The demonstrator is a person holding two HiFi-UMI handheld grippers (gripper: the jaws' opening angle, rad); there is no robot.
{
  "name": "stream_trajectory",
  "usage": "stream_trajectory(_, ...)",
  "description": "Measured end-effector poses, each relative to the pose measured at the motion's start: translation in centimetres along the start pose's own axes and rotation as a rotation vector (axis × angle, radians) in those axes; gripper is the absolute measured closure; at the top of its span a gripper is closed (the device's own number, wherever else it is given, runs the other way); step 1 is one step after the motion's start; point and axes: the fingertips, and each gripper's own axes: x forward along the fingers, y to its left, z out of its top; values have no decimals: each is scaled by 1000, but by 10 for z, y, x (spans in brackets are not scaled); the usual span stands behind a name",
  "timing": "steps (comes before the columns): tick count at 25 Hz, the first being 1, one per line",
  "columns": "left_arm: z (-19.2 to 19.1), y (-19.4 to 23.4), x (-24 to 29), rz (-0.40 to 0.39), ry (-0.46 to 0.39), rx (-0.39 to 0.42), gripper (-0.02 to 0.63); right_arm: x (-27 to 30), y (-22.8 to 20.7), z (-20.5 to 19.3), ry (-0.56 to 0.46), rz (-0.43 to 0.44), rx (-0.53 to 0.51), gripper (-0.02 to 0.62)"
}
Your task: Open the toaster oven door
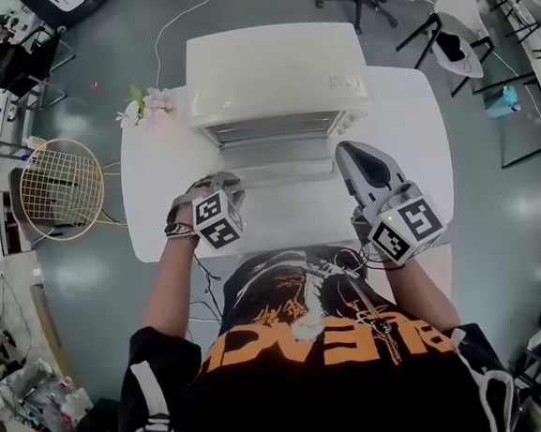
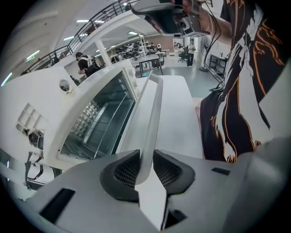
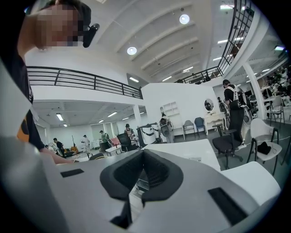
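- The left gripper points steeply down with its jaws closed on the oven door's handle. The dark, mesh-textured pads press on both sides of it.
- The handle is a smooth, pale, flat-sided bar running along the door's free edge.
- Beside the bar sits the door's glass pane, dark and glossy in a cream frame with rounded corners. A ribbed metal rack shows behind it.
- The right gripper is held roughly level over the table's right side. Its curved black pads stand a narrow gap apart with nothing between them.
- The toaster oven is a boxy cream thing with softened edges, at the far middle of the table. Its door is swung down toward the person and the mouth is exposed.
- The table is plain matte white.
- A small bunch of pale pink flowers lies at its far left corner.
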Motion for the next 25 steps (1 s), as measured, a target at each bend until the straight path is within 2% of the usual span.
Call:
stream_trajectory(7, -9, -22, 8, 66, -50, -53, 489, 6, 5, -5, 17, 16, 1, 581)
stream_trajectory(10, -8, -26, 9, 85, -92, -114, 487, 10, 1, -13, 41, 8, -19, 581)
stream_trajectory(13, -8, -28, 10, 100, -120, -187, 479, 17, -13, -46, 136, -22, -34, 581)
stream_trajectory(17, -5, -31, 12, 98, -166, -300, 471, 15, -27, -91, 252, -43, 30, 581)
stream_trajectory(19, -4, -30, 11, 100, -200, -387, 466, 14, -28, -101, 275, -45, 40, 581)
stream_trajectory(21, -4, -29, 10, 100, -249, -508, 465, 14, -30, -102, 278, -45, 42, 581)
stream_trajectory(23, -6, -25, 9, 89, -321, -698, 477, 15, -30, -100, 273, -45, 39, 581)
stream_trajectory(25, -13, -22, 13, 61, -375, -909, 544, 16, -31, -97, 266, -45, 34, 581)
